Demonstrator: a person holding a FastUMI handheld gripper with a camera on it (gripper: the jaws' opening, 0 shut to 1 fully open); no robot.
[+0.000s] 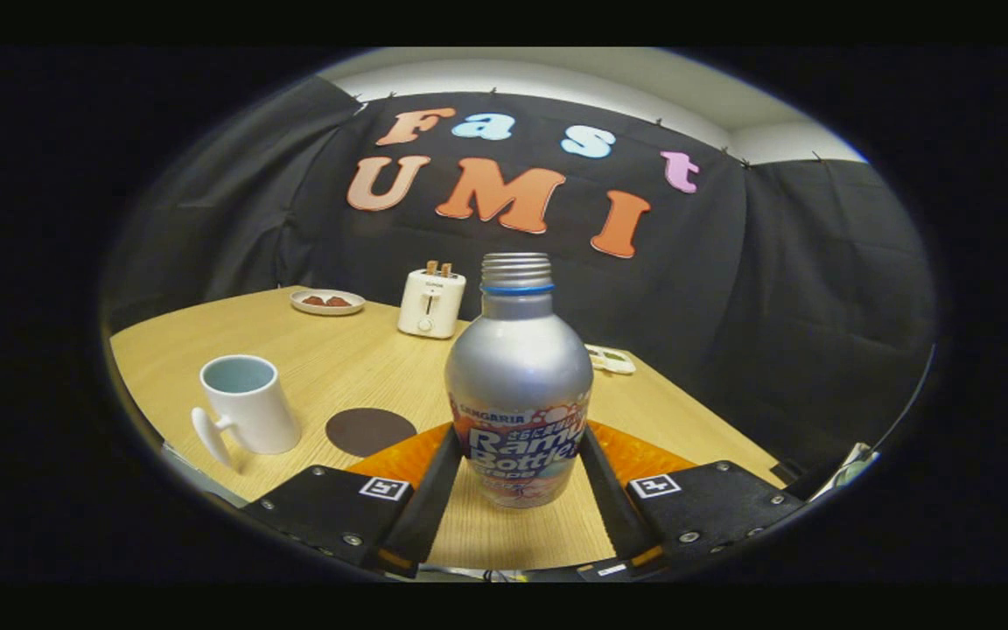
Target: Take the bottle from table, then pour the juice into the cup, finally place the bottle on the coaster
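The uncapped aluminium bottle (518,385) stands centre frame, clamped at its labelled lower body by the gripper (517,464)'s 2 fingers. Smooth, likely slippery; hold low and upright. Cup (246,404) and coaster (370,430) sit lower left.

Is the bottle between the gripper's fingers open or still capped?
Open. The bottle stands upright between the fingers of the gripper, and its bare screw threads show at the neck, with no cap above the blue ring.

Gripper (517,455) level, pointing fwd, jaws closed in on bottle (519,385) both sides, gripping lower body
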